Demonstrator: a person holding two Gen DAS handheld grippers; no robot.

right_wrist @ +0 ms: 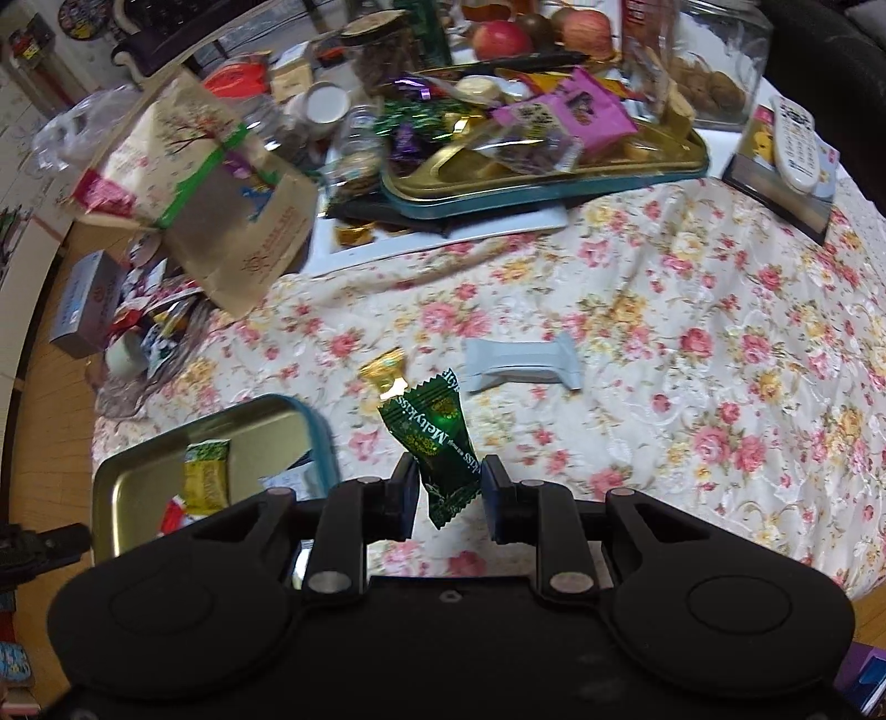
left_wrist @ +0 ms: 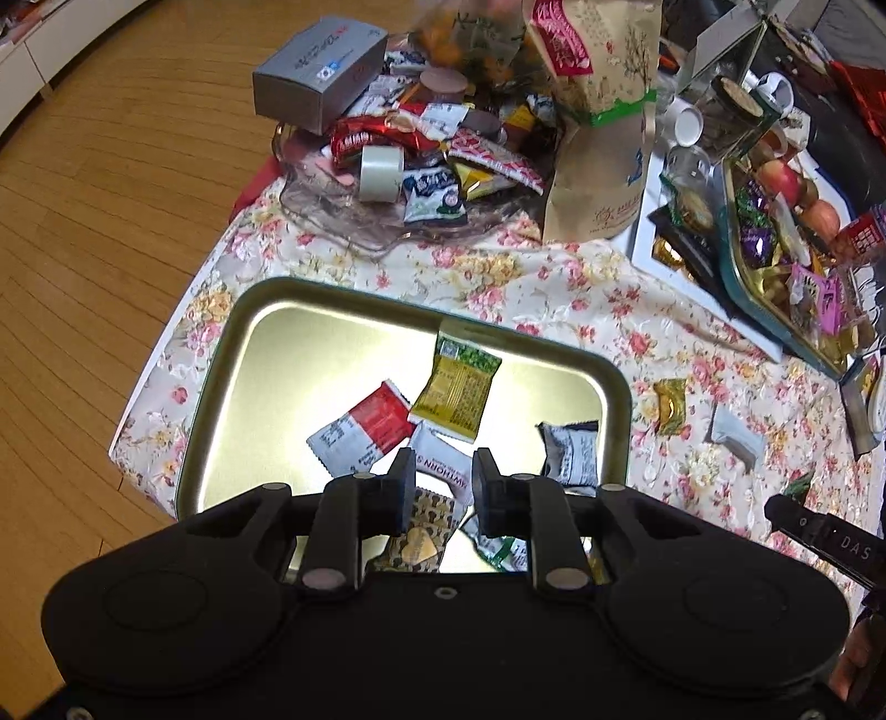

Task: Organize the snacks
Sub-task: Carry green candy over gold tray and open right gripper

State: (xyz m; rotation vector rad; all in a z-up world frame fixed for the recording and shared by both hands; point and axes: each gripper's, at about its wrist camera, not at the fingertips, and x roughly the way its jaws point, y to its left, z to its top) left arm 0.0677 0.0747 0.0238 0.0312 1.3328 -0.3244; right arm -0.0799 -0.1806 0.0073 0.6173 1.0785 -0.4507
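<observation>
A gold tin tray (left_wrist: 277, 354) on the floral tablecloth holds several snack packets: a yellow-green one (left_wrist: 457, 387), a red-white one (left_wrist: 362, 426), a white one (left_wrist: 443, 468) and a dark grey one (left_wrist: 570, 451). My left gripper (left_wrist: 443, 487) hovers open and empty over the tray's near side. My right gripper (right_wrist: 448, 490) holds a green Meltykiss candy (right_wrist: 437, 437) between its jaws, above the cloth just right of the tray (right_wrist: 127, 482). A gold candy (right_wrist: 382, 371) and a pale grey bar (right_wrist: 520, 365) lie on the cloth beyond it.
A clear dish piled with snacks (left_wrist: 432, 160), a grey box (left_wrist: 318, 72) and a brown paper bag (left_wrist: 603, 138) stand at the back. A teal-rimmed tin of sweets (right_wrist: 542, 149), apples (right_wrist: 501, 39) and a remote (right_wrist: 797, 144) sit far right. The table edge drops to wood floor on the left.
</observation>
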